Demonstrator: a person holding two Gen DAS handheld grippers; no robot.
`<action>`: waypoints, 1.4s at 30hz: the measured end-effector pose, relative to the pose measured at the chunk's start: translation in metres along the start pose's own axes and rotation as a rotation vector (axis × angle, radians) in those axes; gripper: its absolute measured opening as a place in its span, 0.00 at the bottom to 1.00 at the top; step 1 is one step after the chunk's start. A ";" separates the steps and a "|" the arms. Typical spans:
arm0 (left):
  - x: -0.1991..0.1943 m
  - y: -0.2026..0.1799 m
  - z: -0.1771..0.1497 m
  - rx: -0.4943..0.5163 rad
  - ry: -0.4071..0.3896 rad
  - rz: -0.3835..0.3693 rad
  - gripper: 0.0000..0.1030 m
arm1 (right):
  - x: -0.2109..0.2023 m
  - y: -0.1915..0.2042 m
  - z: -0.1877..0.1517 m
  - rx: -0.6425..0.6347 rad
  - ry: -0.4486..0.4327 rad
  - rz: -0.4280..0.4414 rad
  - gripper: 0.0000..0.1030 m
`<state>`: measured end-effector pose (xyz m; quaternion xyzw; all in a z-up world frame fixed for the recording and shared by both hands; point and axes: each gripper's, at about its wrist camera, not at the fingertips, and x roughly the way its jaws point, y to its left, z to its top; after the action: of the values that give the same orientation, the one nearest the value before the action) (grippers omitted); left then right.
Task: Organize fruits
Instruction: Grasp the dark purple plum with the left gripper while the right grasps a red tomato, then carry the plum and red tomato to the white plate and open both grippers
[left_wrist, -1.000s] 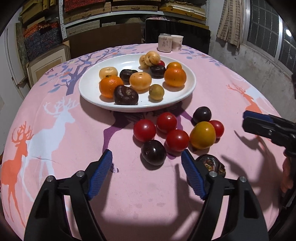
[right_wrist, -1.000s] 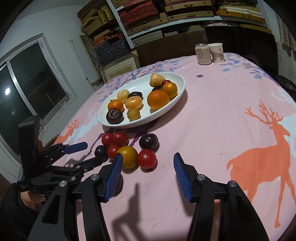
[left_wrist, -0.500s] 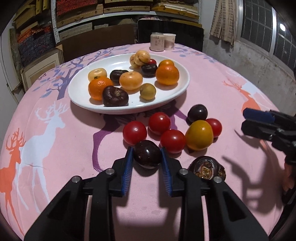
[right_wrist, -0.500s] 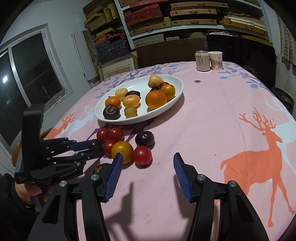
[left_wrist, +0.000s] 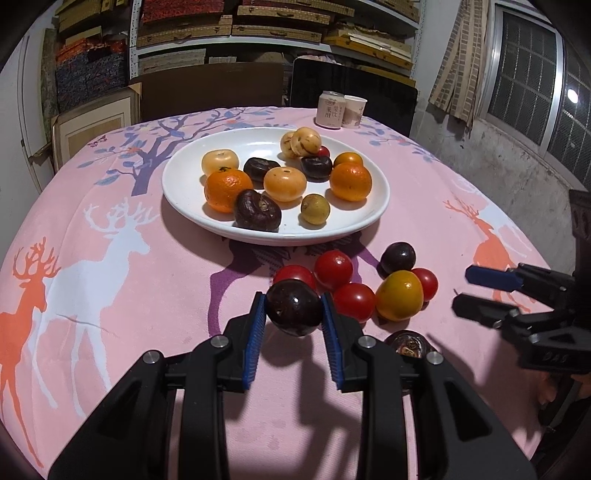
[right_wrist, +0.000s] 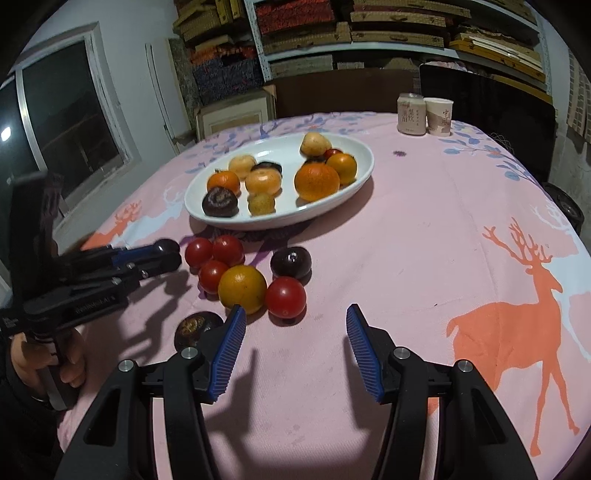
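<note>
Left gripper (left_wrist: 293, 308) jaws squeeze dark plum (left_wrist: 294, 312). Right gripper (right_wrist: 295, 323) jaws closing, nothing between. Brown fruit (right_wrist: 197, 326) half hidden.

Warm indoor light from above, dark windows, heavy fisheye bend.

My claws throw hard, dark shadows onto the tablecloth (left_wrist: 110, 295) beneath them, and the plate (left_wrist: 177, 184) shades its near side. Glossy fruit carries small glints. The centre is sharp; the left gripper (right_wrist: 162, 254) blurs in my right view; corners fall black.
</note>
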<state>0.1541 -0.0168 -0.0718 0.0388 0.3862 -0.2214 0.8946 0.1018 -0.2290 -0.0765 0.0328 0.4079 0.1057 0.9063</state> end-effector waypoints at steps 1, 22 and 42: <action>0.001 0.001 0.000 -0.003 0.002 -0.002 0.28 | 0.005 0.002 0.000 -0.009 0.028 -0.014 0.49; 0.008 0.005 0.000 -0.023 0.037 -0.026 0.29 | 0.032 0.015 0.014 -0.066 0.049 0.010 0.28; -0.009 0.010 0.002 -0.063 -0.018 -0.035 0.29 | 0.001 -0.001 0.015 0.038 -0.016 0.086 0.28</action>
<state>0.1550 -0.0048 -0.0650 0.0018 0.3856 -0.2252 0.8948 0.1139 -0.2296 -0.0670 0.0687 0.4007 0.1367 0.9034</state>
